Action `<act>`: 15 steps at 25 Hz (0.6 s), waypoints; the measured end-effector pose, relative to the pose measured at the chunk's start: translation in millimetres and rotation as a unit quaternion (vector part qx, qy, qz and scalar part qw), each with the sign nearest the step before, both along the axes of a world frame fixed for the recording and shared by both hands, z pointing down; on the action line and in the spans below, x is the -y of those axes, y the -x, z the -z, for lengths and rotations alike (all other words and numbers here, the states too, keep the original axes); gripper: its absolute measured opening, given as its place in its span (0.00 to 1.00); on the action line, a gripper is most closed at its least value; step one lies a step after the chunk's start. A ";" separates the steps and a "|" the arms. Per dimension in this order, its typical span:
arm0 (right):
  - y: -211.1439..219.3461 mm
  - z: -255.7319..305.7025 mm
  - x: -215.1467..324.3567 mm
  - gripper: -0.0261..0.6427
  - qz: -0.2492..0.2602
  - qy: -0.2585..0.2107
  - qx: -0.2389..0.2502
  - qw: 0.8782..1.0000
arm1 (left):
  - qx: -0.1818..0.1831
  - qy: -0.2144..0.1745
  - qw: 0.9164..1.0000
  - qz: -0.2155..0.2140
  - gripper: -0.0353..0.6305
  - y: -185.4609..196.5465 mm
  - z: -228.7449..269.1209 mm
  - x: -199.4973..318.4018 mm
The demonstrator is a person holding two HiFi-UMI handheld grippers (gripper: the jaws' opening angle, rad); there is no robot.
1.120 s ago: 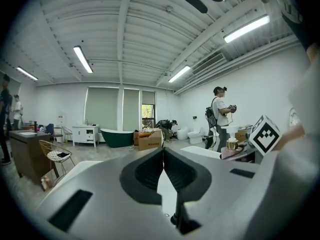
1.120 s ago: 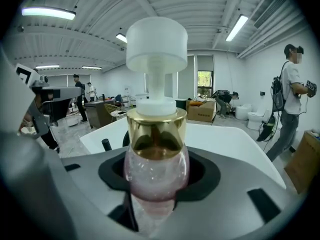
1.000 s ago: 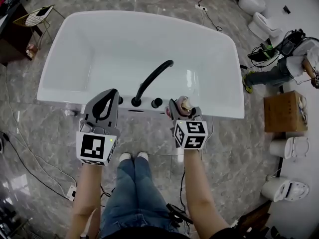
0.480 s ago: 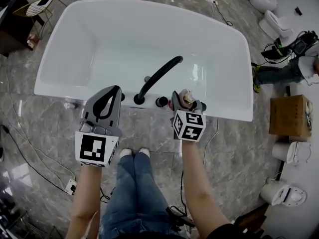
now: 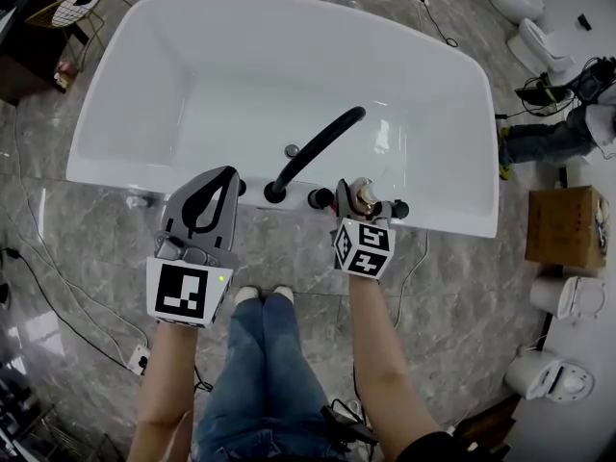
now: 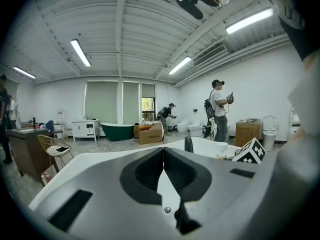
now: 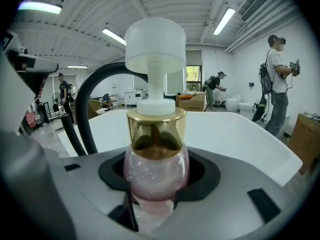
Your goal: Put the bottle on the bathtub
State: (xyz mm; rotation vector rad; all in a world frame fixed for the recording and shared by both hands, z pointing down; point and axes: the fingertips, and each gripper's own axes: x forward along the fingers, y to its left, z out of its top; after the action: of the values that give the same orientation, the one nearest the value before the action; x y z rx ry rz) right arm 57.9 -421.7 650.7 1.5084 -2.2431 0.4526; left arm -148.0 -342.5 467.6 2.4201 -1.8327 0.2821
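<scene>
Bottle [image 7: 155, 166], pinched upright in our right claw [image 5: 363, 205], hovers at the bathtub [image 5: 452, 221] rim beside the faucet [image 5: 313, 152]; our left claw [image 5: 204, 208] is pressed together, empty. Set off-centre on that narrow ledge, it could topple.

Bright, even light from ceiling strip lights [image 6: 80, 52]; soft glare on the bathtub [image 5: 383, 139]; fisheye bending, dark corners

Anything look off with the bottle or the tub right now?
Nothing stands out. The bottle sits upright in the right gripper, pump top intact, at the bathtub rim beside the faucet. The left gripper is shut, empty.
</scene>
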 end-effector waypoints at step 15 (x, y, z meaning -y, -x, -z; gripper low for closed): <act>2.9 -3.3 -2.3 0.36 -0.010 -0.023 -0.017 1.000 | -0.003 0.004 1.000 -0.023 0.07 -10.2 -9.4 -2.9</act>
State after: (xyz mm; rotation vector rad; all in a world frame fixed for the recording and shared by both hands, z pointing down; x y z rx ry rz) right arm 55.0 -419.4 654.0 1.5503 -2.2287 0.3797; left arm -137.9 -339.6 477.0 2.4583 -1.7712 0.2863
